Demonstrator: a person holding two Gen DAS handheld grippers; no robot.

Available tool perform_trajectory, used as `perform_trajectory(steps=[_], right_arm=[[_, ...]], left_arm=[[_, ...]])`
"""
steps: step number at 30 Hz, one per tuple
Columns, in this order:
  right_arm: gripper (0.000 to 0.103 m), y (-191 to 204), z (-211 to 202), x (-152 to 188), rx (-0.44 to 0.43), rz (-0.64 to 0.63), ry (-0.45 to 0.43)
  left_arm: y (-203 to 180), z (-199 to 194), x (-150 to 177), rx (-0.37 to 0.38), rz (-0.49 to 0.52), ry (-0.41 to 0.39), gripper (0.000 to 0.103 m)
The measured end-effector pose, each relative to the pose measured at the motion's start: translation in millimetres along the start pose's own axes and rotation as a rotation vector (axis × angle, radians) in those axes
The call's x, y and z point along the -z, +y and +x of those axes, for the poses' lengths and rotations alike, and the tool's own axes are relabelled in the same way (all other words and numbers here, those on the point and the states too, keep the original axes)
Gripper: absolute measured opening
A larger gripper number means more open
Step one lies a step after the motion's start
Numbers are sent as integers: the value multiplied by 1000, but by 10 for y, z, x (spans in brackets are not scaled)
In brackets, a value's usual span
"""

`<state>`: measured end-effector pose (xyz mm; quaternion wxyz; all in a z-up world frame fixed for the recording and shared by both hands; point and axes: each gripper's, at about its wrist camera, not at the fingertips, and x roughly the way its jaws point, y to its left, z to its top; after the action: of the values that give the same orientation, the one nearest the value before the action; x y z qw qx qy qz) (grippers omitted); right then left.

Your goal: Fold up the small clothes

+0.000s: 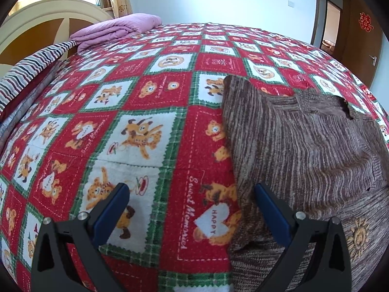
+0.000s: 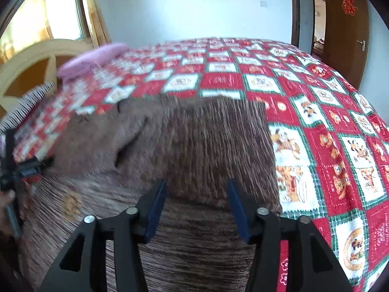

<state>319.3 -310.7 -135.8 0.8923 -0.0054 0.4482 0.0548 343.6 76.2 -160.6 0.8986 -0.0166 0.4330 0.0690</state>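
A brown striped knit garment (image 1: 304, 150) lies partly folded on the red patchwork bedspread (image 1: 136, 102), with a gold sun motif (image 1: 358, 238) on its lower layer. My left gripper (image 1: 192, 194) is open and empty, straddling the garment's left edge; its right finger (image 1: 272, 209) rests over the fabric. In the right wrist view the garment (image 2: 206, 146) fills the middle. My right gripper (image 2: 195, 194) is open and empty, just above the folded layer's near edge. The left gripper (image 2: 22, 170) shows blurred at the far left.
A folded pink blanket (image 1: 116, 30) and a striped pillow (image 1: 31, 68) lie near the cream headboard (image 1: 48, 12). The bedspread (image 2: 328, 133) spreads right of the garment. A wooden door (image 2: 347, 29) stands at the far right.
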Motion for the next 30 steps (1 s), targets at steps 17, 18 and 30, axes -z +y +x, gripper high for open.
perform_trajectory(steps=[17, 18, 30], right_arm=[[64, -172, -407, 423, -55, 60, -62], [64, -176, -483, 469, -54, 61, -67], [64, -158, -903, 847, -52, 51, -74]], left_arm=[[-20, -345, 239, 28, 15, 0, 103], [-35, -382, 269, 28, 24, 1, 103], [-124, -848, 657, 90, 95, -32, 103]])
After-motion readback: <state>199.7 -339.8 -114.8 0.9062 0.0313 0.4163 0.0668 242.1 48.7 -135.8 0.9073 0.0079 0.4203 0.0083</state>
